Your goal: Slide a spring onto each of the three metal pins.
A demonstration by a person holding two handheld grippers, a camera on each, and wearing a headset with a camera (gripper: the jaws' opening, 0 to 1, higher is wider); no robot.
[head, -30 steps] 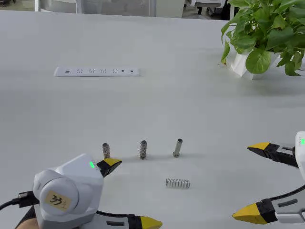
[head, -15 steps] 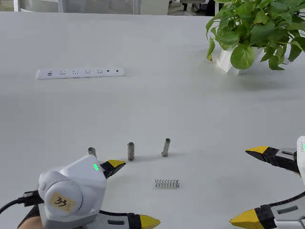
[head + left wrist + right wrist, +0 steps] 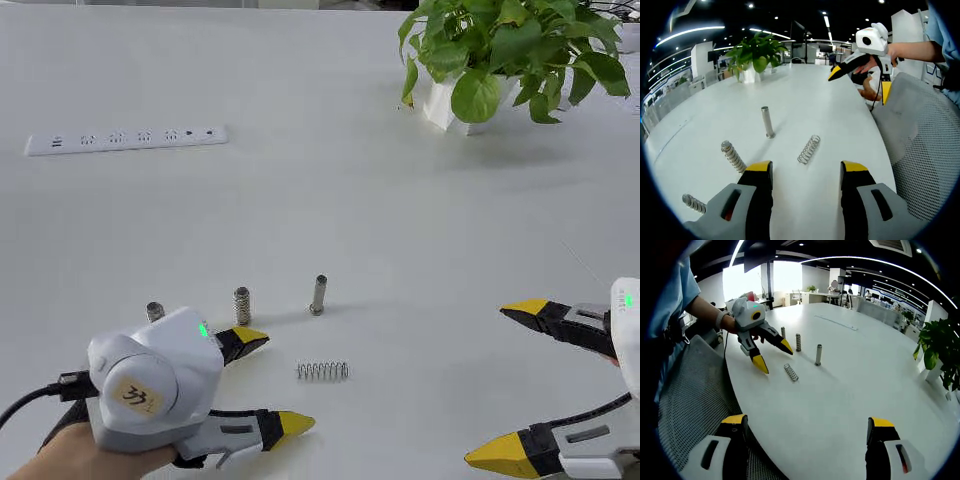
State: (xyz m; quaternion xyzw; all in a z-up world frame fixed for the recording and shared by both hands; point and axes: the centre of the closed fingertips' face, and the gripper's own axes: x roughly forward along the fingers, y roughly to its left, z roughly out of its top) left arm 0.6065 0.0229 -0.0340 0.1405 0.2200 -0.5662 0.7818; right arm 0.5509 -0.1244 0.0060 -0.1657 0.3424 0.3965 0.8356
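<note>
- Head view: the left gripper (image 3: 272, 381) and right gripper (image 3: 505, 383) both gape, empty, over the table (image 3: 400, 230). A loose spring (image 3: 323, 371) lies flat near the left gripper's tips, in front of the bare pin (image 3: 319, 295). The middle pin (image 3: 242, 305) and left pin (image 3: 155, 311) wear springs.
- Left gripper view: jaws apart, with the spring (image 3: 809, 149) ahead between them.
- Right gripper view: jaws wide, holding nothing. The spring (image 3: 790, 372) lies well ahead.

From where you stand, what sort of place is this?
Probably an open-plan office or meeting room: a long white table carrying a power strip and a potted plant, a mesh chair at its edge, and strip lights overhead.
</note>
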